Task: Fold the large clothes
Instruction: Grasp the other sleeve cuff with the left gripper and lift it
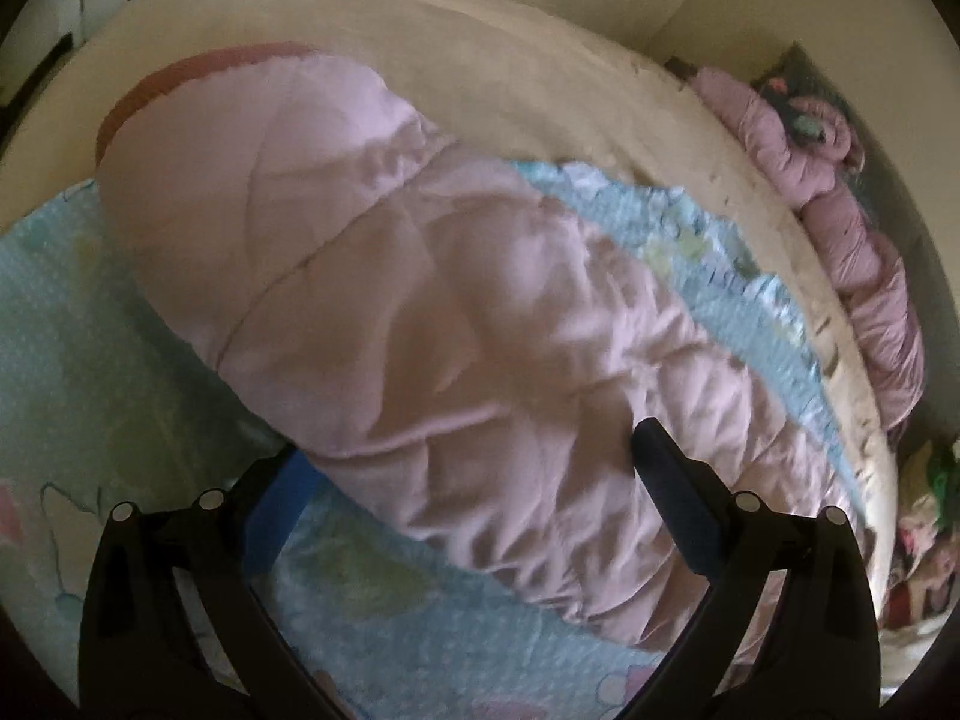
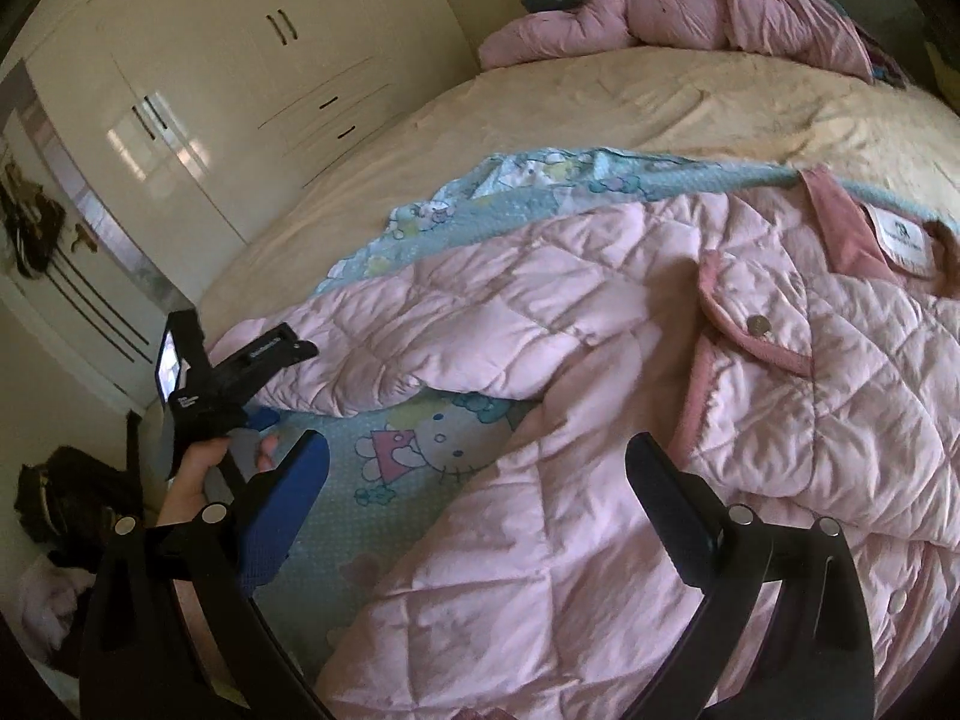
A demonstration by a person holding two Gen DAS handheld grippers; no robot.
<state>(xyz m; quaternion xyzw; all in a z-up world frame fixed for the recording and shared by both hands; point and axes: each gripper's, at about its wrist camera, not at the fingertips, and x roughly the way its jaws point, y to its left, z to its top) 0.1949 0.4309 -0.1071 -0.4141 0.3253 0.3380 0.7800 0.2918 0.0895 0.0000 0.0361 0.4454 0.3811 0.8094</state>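
A pale pink quilted jacket (image 2: 600,360) lies on a blue cartoon blanket (image 2: 408,450) on the bed. Its sleeve (image 1: 420,312) stretches away from my left gripper (image 1: 468,462), whose jaws are wide apart with the sleeve's cuff end between them, not pinched. In the right wrist view the left gripper (image 2: 264,360) sits at the sleeve cuff on the left. My right gripper (image 2: 480,468) is open above the jacket's lower body, holding nothing. The jacket's collar and label (image 2: 888,234) lie at the right.
A second, darker pink jacket (image 2: 690,18) is bunched at the head of the bed (image 1: 840,192). The cream bedspread (image 2: 600,108) covers the far half. White wardrobes (image 2: 210,60) stand beyond the bed. Dark items (image 2: 66,498) lie on the floor at the left.
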